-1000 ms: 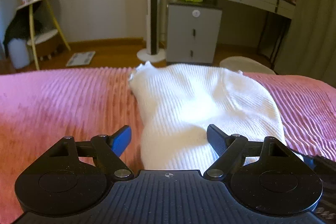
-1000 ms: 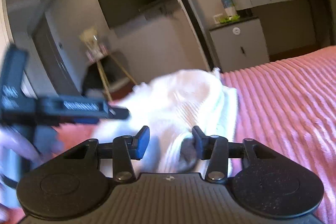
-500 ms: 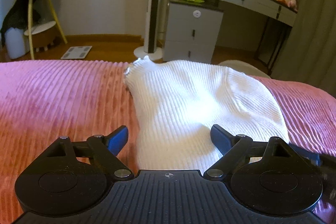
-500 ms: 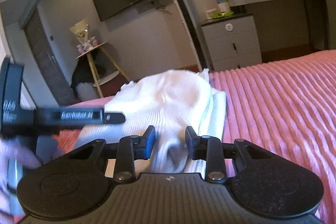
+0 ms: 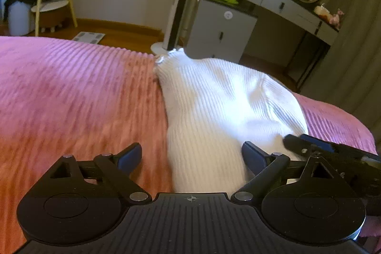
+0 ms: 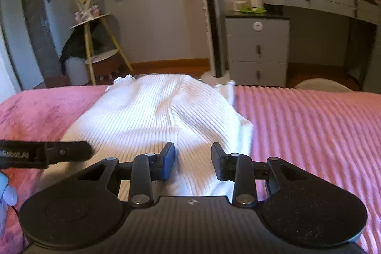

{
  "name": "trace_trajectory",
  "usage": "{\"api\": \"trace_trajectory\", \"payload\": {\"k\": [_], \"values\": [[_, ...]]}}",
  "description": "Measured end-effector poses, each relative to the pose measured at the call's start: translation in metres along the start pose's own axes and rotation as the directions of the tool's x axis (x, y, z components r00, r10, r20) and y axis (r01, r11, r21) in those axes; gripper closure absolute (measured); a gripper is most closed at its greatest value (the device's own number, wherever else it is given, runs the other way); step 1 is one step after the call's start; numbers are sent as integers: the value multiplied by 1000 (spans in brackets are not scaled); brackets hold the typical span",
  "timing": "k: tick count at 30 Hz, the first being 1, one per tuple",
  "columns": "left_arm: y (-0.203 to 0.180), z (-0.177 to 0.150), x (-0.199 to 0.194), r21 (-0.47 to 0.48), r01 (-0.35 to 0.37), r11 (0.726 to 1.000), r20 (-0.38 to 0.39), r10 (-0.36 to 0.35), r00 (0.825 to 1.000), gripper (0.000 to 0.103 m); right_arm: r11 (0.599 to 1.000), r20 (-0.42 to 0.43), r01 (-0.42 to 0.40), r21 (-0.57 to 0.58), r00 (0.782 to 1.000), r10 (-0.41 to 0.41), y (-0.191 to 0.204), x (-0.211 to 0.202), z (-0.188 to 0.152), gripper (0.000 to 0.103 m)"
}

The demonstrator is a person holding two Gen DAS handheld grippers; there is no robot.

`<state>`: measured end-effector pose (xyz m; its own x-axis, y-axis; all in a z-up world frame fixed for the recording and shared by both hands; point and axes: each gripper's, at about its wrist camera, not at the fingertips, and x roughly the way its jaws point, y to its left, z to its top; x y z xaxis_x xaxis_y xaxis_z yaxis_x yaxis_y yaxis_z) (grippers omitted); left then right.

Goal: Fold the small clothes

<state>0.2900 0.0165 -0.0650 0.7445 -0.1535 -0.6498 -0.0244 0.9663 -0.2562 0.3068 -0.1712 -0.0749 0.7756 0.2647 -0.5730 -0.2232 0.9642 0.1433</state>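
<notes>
While the white ribbed garment [image 5: 221, 111] lies folded on the pink bedspread [image 5: 71, 92], we angle both grippers downward: left gripper [image 5: 191, 157] spreading wide over its near edge, right gripper [image 6: 193, 160] opening, gripping nothing.

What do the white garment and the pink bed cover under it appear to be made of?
White garment: looks like a soft rib-knit fabric, matte, with fine parallel ribs and a ruffled edge at the far end. Pink bed cover: seems a plush, corduroy-like textile, showing wide raised ridges with a slight sheen. Fibre type cannot be told.
</notes>
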Motion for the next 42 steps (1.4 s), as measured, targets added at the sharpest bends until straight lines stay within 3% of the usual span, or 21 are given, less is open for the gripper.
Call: {"api": "trace_trajectory", "payload": {"k": [2,5,8,11,14,16,21,27,32,35,39,42], "values": [[0,-11,-20,-4,-25,1000,29,25,999,7,1000,10,26,11,1000,-26,5,-27,-6,58],[4,-36,-44,-8,-52,999,45,52,998,7,999,24,-16,42,1000,15,11,-66,-23,54],[8,-61,-48,-21,-41,999,-16,41,999,7,1000,-42,-7,25,999,8,18,-77,-45,49],[9,-71,-38,41,-90,995,-67,93,993,5,993,-148,119,-14,982,-120,14,-62,-58,43],[9,-70,-50,60,-130,990,-61,133,989,6,992,-177,107,68,980,-93,7,-75,-53,38],[7,-67,-64,43,-132,990,-48,134,990,6,995,-183,86,42,980,-77,16,-91,-51,20],[-8,-70,-85,64,-176,982,-68,180,981,2,997,-235,78,-2,969,-76,43,-118,-55,4],[-15,-72,-118,53,-213,976,-25,214,976,1,988,-289,153,-37,944,-157,61,-134,-57,4],[-23,-67,-142,100,-223,970,-16,225,974,1,986,-286,162,-43,943,-168,71,-152,-51,4],[-25,-62,-151,109,-230,967,-36,235,971,0,983,-314,175,-63,931,-186,82,-155,-45,4],[-23,-58,-159,107,-210,972,-75,218,973,0,985,-320,157,-77,932,-173,95,-158,-38,4],[-26,-55,-161,150,-244,958,-92,259,962,0,984,-346,152,-93,922,-175,106,-157,-34,4]]}}
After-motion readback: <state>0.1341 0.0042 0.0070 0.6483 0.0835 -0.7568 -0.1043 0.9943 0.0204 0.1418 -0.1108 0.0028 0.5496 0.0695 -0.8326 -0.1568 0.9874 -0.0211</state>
